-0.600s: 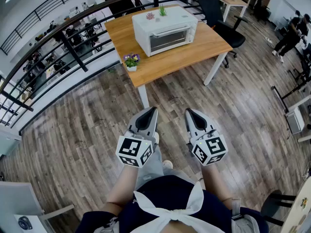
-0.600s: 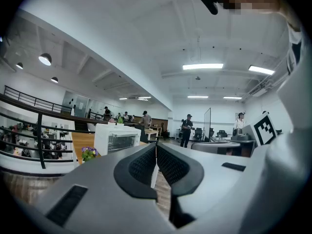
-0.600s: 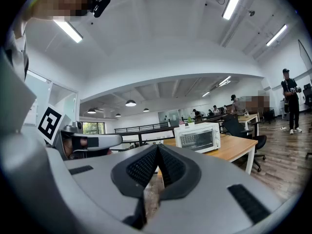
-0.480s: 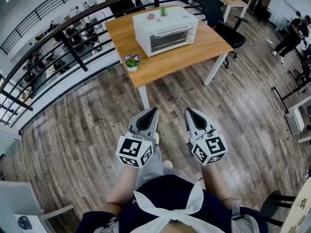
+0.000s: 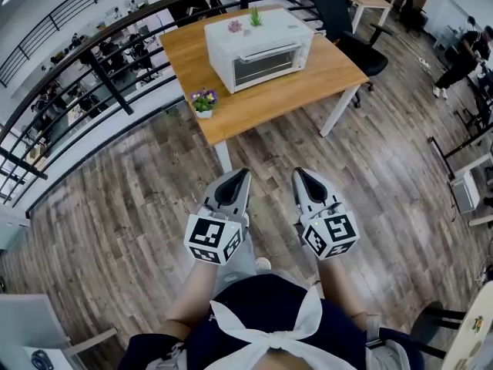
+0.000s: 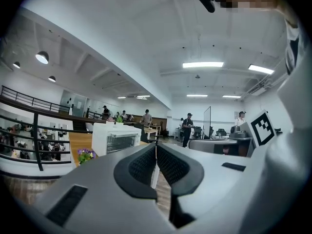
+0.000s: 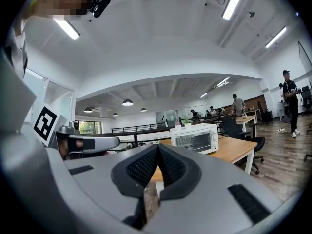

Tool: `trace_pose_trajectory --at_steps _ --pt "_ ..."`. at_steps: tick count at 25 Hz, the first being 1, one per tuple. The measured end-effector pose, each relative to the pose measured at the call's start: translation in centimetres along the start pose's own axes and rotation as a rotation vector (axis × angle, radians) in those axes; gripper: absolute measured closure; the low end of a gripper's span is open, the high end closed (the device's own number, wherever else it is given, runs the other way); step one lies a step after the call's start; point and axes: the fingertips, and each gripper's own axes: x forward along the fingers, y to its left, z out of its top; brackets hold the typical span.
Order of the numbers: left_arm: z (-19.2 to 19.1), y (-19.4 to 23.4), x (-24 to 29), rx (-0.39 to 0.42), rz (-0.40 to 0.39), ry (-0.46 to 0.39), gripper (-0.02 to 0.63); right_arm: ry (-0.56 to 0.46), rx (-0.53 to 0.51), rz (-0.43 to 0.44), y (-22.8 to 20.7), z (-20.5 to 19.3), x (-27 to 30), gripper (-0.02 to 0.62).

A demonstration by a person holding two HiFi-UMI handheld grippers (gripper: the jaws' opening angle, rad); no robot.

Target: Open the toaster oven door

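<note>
— Wooden table [image 5: 339,62]: what sits on it?
— A small white pot [image 5: 203,113] of purple flowers at the near corner. Right of it is the boxy white toaster oven [image 5: 258,48], glass door shut, two tiny plants on top
— The grippers?
— The left gripper [image 5: 243,174] and right gripper [image 5: 297,174] are well short of the table, both pressed together on nothing

Head camera: sits on my head, tipped steeply down. It takes in the left tool [image 5: 245,173] and right tool [image 5: 297,173] mid-frame. The wood floor [image 5: 115,206] lies beneath, and the bench [image 5: 323,68] with the toaster oven [image 5: 258,48] is well ahead at the top.

Left tool camera: rides the tool and faces level along its jaws. The oven is far off, left of centre.

Right tool camera: same mount, oven right of centre.

All three share oven and bench. Each tool camera catches the other tool at its edge.
</note>
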Motion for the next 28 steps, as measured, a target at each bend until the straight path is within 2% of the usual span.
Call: trace_pose_trajectory --at_steps 6,8,10,13,16,20,28 --pt "1.1 2.5 3.2 0.011 -0.002 -0.004 0.580 -0.008 -0.020 -0.005 -1.8 1.0 3.3 0.587" --pt "1.7 3.6 4.5 0.027 0.002 -0.010 0.571 -0.007 -0.021 0.002 -2.5 1.4 4.8 0.555" --pt "2.1 4.5 5.9 0.043 -0.004 -0.008 0.451 -0.004 -0.024 0.010 -3.2 1.8 6.3 0.529" --pt "2.5 6.1 7.8 0.065 -0.005 -0.003 0.389 0.004 -0.038 0.021 -4.1 2.3 8.1 0.471" --pt "3.2 7.4 9.3 0.078 -0.023 0.006 0.373 0.008 -0.084 0.027 -4.6 3.2 9.5 0.431" --pt "3.5 9.5 11.2 0.089 -0.042 0.035 0.352 0.013 -0.159 0.014 -5.3 4.2 11.3 0.410" --pt "3.7 13.2 14.4 0.112 -0.063 0.073 0.345 0.052 -0.202 -0.039 -7.3 4.3 15.2 0.407"
